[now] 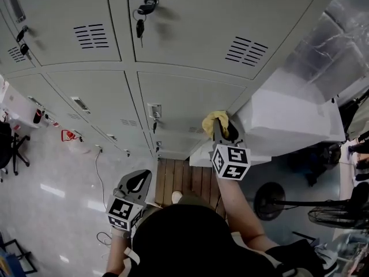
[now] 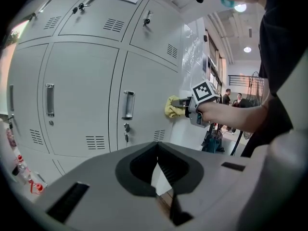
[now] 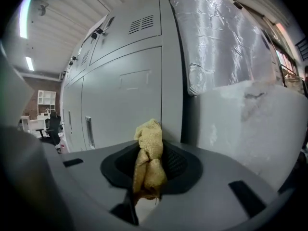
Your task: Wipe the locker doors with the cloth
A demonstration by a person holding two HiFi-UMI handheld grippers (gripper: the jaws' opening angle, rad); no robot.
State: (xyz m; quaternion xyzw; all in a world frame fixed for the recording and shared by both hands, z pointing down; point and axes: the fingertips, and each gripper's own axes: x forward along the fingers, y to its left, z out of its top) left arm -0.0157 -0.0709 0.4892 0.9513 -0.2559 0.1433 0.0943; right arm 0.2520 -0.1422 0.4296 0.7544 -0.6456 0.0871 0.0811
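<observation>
Right gripper (image 1: 218, 128) clenched on the yellow cloth (image 1: 214, 119). The wad is pinched between the jaws, with a loose fold poking out past the tips. Straight ahead of it is a grey locker door (image 1: 184, 100). The cloth seems to meet the door's far right edge, though actual contact is hard to confirm. Just to this gripper's right a white cabinet (image 1: 288, 120) stands against the lockers. Off to its left on the same door is the handle (image 1: 154, 111). Left gripper (image 1: 140, 178) hangs low and back from the doors, jaws together and empty, well apart from the work. Judgement: wiping is under way at the edge of this door, and most of the panel to the gripper's left looks not yet covered. To do it well, press so the cloth's free fold flattens on the metal rather than the jaw tips scraping paint. Run overlapping passes leftward from the edge, and keep the grip firm so the wad does not drag out. Ease around the handle and the lock beneath it, where the fold could snag.
</observation>
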